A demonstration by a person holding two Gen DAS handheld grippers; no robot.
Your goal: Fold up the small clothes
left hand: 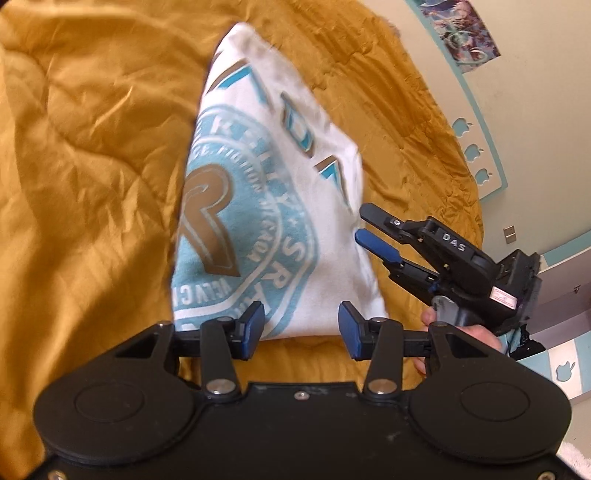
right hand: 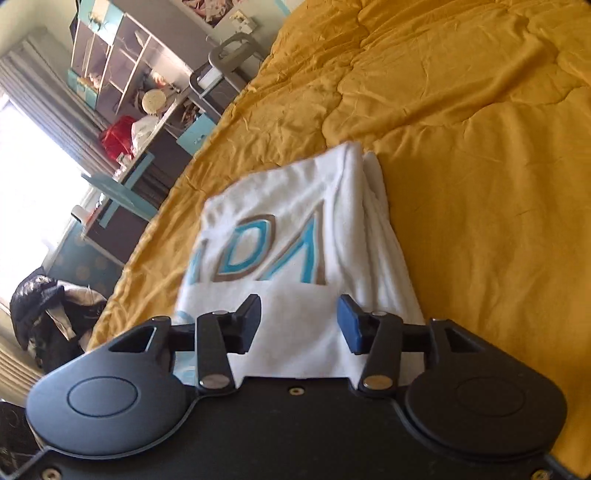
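Observation:
A white T-shirt (left hand: 258, 192) with a light-blue round badge and blue-and-brown letters lies folded into a narrow shape on a mustard-yellow comforter (left hand: 92, 166). My left gripper (left hand: 301, 328) hangs open over the shirt's near edge, with nothing pinched between its blue pads. My right gripper (left hand: 364, 223) comes in from the right, held by a hand (left hand: 432, 317), with its jaws apart and its tips just at the shirt's right edge. In the right wrist view the right gripper (right hand: 300, 321) stands open above the shirt (right hand: 280, 221), whose folded layers show along the right side.
The comforter (right hand: 480, 147) spreads wide around the shirt. A wall with a poster (left hand: 461, 33) and a blue border lies beyond the bed. A shelf unit (right hand: 110, 55), a desk (right hand: 122, 177) and a dark clothes pile (right hand: 48, 314) stand off the bed's left edge.

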